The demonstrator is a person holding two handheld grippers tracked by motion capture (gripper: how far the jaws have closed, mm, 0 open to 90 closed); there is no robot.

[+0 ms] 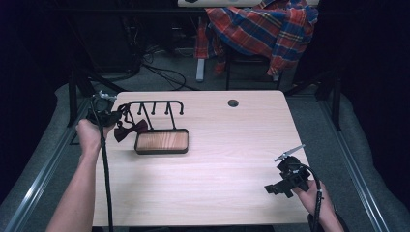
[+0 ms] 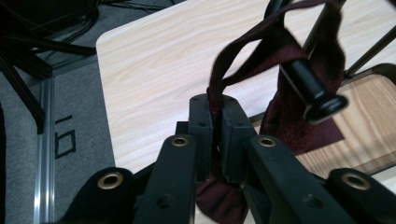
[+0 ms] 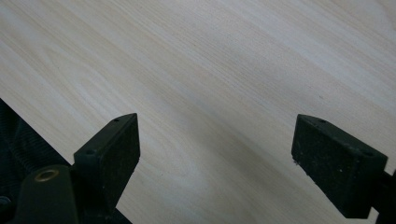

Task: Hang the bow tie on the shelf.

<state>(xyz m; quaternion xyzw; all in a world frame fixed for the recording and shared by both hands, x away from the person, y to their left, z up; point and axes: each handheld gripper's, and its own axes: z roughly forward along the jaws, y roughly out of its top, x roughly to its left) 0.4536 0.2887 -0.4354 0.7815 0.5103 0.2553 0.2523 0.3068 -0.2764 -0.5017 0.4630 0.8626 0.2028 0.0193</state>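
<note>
- Bow tie (image 1: pixel 129 129), dark red, is seen at the left end of the black hook rack (image 1: pixel 154 107), with its strap looped around the end peg (image 2: pixel 314 88) and its bow hanging low beside the rack's wooden base tray (image 1: pixel 162 141).
- Its strap is pinched between the jaws of the left gripper (image 2: pixel 213 135), which are clenched on the fabric (nothing but cloth lies between the pads).
- That hold is judged a matter of control: with the band kept taut, the loop can be guided along the knobbed peg rather than left to sag. Whether it is going on or coming off cannot be told.
- Over at the near right of the table (image 1: pixel 232 159), the right gripper (image 1: pixel 285 181) is held low above bare wood, jaws spread wide and nothing between them.
- It is judged to be parked well apart, kept clear of the rack.
- A plaid shirt (image 1: pixel 263 26) is draped over a chair beyond the table.
</note>
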